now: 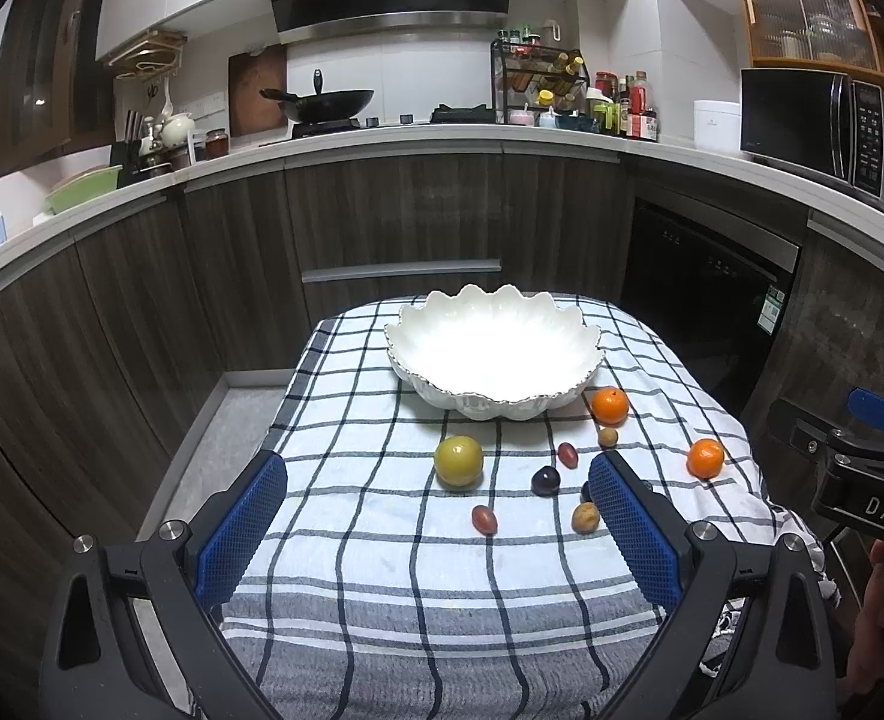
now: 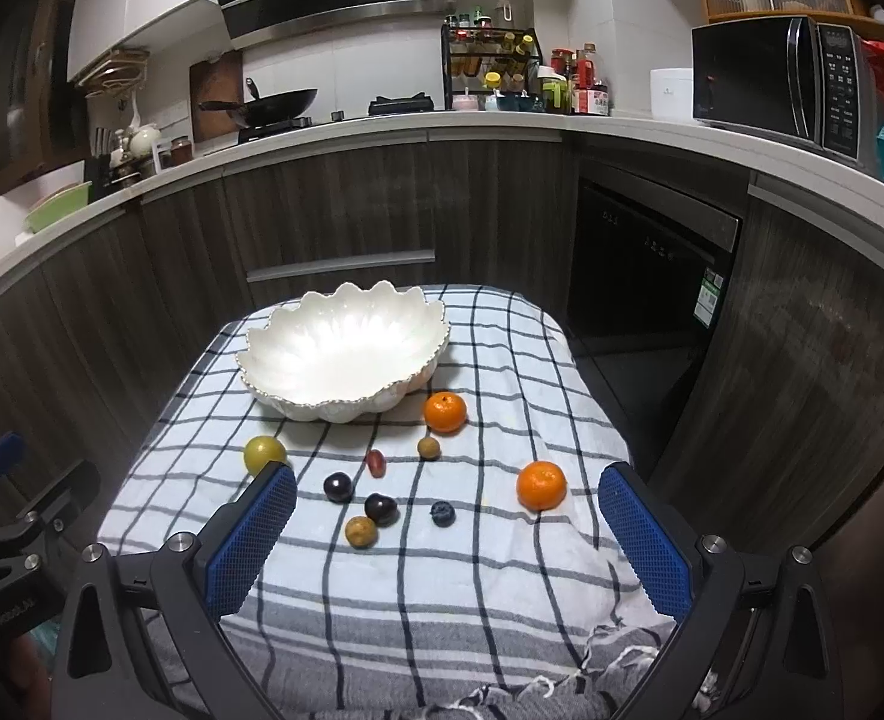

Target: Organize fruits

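Dark wood cabinets, white counter, possibly tiled walls.

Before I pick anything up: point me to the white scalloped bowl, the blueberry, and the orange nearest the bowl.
White scalloped bowl (image 2: 274,387): right wrist view, on its near outer wall.
Blueberry (image 2: 442,513): right wrist view, on the middle of the berry.
Orange nearest the bowl (image 2: 445,412): right wrist view, on the middle of its peel.

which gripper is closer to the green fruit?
Left. The left gripper frames the green fruit just ahead between its open fingers. For the right gripper, it sits off to the left, beyond its left finger.
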Motion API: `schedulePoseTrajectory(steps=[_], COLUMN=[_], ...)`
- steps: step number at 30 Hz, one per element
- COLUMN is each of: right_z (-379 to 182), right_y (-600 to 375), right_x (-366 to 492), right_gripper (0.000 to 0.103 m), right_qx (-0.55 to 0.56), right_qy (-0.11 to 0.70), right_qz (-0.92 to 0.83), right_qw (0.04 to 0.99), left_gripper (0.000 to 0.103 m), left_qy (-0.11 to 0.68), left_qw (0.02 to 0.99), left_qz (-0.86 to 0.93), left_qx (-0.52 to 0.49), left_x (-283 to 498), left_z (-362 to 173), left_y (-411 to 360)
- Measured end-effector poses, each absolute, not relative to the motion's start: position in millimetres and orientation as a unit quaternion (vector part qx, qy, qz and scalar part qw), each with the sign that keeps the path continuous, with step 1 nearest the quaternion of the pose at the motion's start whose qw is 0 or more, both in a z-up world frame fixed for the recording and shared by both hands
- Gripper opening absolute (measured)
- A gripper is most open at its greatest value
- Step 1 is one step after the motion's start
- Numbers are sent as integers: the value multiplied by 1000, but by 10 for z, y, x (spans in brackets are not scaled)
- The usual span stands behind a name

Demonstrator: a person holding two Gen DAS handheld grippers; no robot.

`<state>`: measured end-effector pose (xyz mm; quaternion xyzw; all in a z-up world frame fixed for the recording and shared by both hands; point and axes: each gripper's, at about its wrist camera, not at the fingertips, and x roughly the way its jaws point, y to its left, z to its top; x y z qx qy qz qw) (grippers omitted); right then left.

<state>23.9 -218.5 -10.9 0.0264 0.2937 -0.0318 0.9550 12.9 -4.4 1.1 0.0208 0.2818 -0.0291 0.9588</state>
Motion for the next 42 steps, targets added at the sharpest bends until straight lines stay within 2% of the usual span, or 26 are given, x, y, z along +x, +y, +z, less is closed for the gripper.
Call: schedulePoseTrajectory(steps=[37, 42], right_z=[-383, -493], right_y=[-2543, -2641], right_x=[821, 924], right_gripper=[102, 96], right_qx=[32, 32], right_qy=[313, 322], right_qz=[-51, -49], right_qw=[948, 945], left_gripper=[102, 102], left_qy=[299, 303], left_qw=[947, 944], left_qz=[-94, -104], left_qx=[74, 81], left_x=[794, 876], left_z=[-355, -455], left_y=[-675, -816])
